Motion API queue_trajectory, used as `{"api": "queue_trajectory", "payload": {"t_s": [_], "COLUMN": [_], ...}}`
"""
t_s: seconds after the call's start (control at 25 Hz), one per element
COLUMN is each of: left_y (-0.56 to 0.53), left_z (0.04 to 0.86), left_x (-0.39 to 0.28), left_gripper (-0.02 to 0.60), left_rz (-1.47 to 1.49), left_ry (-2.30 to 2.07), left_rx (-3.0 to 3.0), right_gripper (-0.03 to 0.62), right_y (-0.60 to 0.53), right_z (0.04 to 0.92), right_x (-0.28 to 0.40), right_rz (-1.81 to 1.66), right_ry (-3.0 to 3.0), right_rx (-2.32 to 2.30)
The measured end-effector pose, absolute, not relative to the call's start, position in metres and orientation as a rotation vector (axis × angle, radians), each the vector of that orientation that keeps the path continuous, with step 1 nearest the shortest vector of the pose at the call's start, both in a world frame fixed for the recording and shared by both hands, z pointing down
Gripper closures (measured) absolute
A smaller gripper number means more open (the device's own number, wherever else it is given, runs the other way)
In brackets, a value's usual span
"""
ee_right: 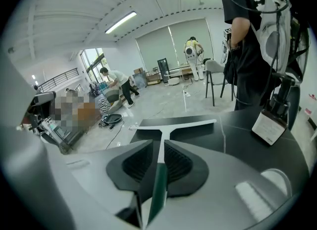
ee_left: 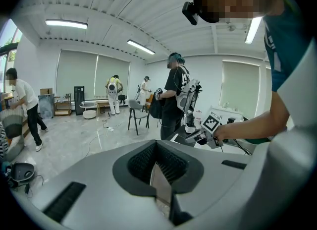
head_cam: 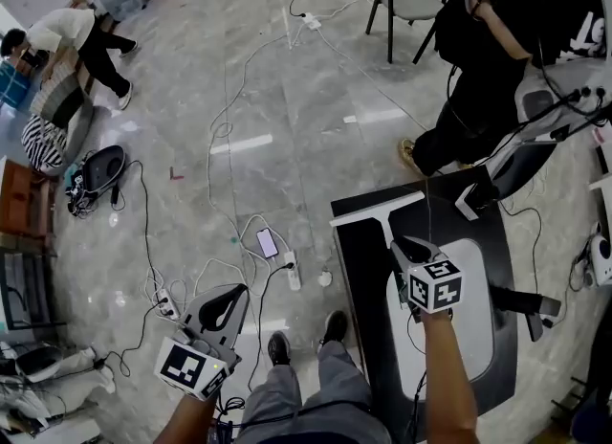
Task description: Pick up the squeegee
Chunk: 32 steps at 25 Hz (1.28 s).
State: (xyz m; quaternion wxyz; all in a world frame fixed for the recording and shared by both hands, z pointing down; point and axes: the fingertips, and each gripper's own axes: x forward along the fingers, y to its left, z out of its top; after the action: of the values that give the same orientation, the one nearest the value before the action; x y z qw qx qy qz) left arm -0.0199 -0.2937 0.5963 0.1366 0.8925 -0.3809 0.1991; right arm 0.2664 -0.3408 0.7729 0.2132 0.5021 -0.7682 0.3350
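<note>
A white T-shaped squeegee (head_cam: 378, 212) lies flat on the black table (head_cam: 354, 279), blade toward the far edge. In the right gripper view its blade (ee_right: 173, 123) runs crosswise ahead, and its handle comes straight back, turning green close to the camera. My right gripper (head_cam: 409, 247) hangs low over that handle. The jaws (ee_right: 161, 160) stand a little apart with the handle between the ribbed pads, so the gripper is open. My left gripper (head_cam: 235, 295) hovers over the floor left of the table. Its jaws (ee_left: 159, 170) stand a narrow slit apart with nothing between them.
A white oval pad (head_cam: 483, 322) lies on the table under my right arm, and a black stand holding a white card (head_cam: 470, 201) sits at the far right corner. A person (head_cam: 478, 98) stands beyond the table. Cables, a power strip (head_cam: 292, 271) and a phone (head_cam: 267, 242) lie on the floor.
</note>
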Motion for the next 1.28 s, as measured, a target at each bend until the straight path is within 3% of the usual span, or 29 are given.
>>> {"api": "queue_trajectory", "payload": {"t_s": [0.24, 0.48, 0.72, 0.84, 1.28], "left_y": [-0.298, -0.298, -0.301, -0.303, -0.296], "left_z": [0.610, 0.619, 0.621, 0.619, 0.575], "left_x": [-0.022, -0.024, -0.027, -0.032, -0.072], "left_gripper": [0.577, 0.577, 0.577, 0.577, 0.577], "left_rz": [0.573, 0.582, 0.570, 0.570, 0.513], "left_ry": [-1.102, -1.099, -1.100, -1.104, -1.194], "left_rx": [2.562, 2.544, 2.545, 2.552, 2.573], "right_gripper": [0.448, 0.422, 0.428, 0.488, 0.493], "right_y": [-0.346, -0.346, -0.345, -0.344, -0.335], "right_z": [0.802, 0.819, 0.834, 0.836, 0.788], "right_x": [0.264, 0.261, 0.262, 0.261, 0.256], "right_rz": [0.964, 0.986, 1.000, 1.012, 1.023], "right_ry": [-2.089, -2.054, -2.008, -1.986, -1.984], "right_rx": [1.363, 1.341, 1.348, 1.360, 1.460]}}
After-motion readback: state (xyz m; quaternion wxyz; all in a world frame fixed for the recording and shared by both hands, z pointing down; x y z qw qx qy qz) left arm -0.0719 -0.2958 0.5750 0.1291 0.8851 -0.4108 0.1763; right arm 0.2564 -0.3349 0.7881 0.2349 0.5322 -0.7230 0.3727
